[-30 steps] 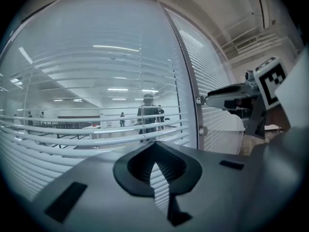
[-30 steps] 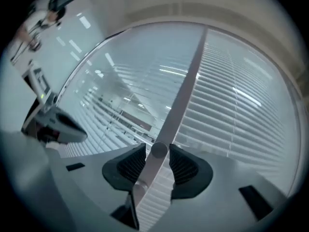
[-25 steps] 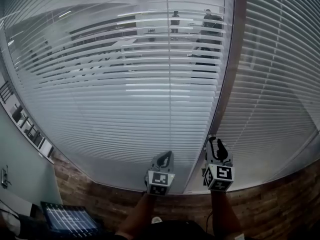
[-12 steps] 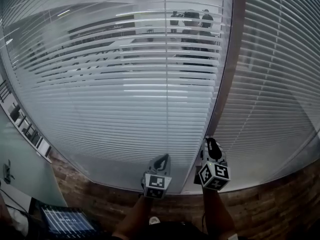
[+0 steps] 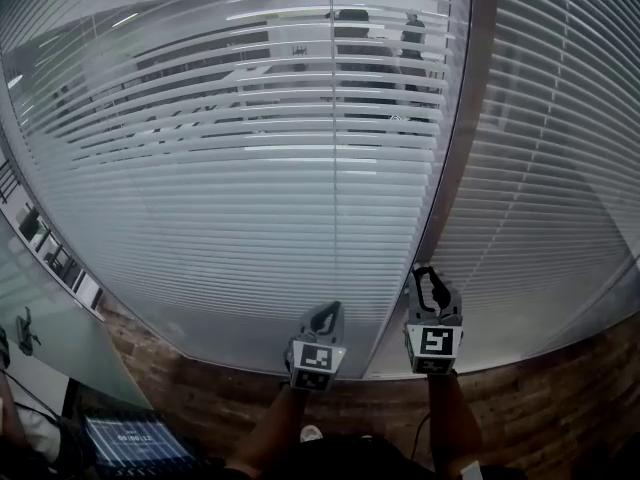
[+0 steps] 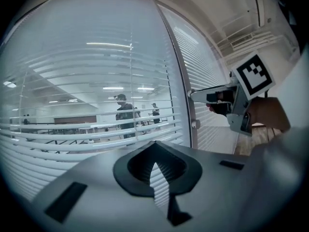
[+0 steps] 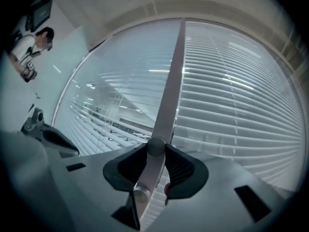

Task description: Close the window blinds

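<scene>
White slatted blinds (image 5: 250, 168) hang behind the left glass pane with their slats tilted partly open, so the room beyond shows through. The blinds (image 5: 560, 168) on the right pane look nearly closed. A grey frame post (image 5: 455, 148) divides the panes. My right gripper (image 5: 430, 276) is held level at the post, shut on a small round knob (image 7: 155, 146) between its pads (image 7: 181, 168); a second knob (image 7: 141, 193) sits lower on the post. My left gripper (image 5: 325, 315) hovers beside it before the left pane, shut and empty (image 6: 154, 144).
People (image 5: 350, 38) stand beyond the glass. A brick-patterned sill (image 5: 520, 398) runs under the panes. A screen device (image 5: 125, 440) lies at the lower left. A person (image 7: 29, 52) stands off to the side in the right gripper view.
My right gripper has rolled about its own axis while staying on the knob; its marker cube tilted, then squared up. The people behind the glass drifted left. The left gripper barely moved.
</scene>
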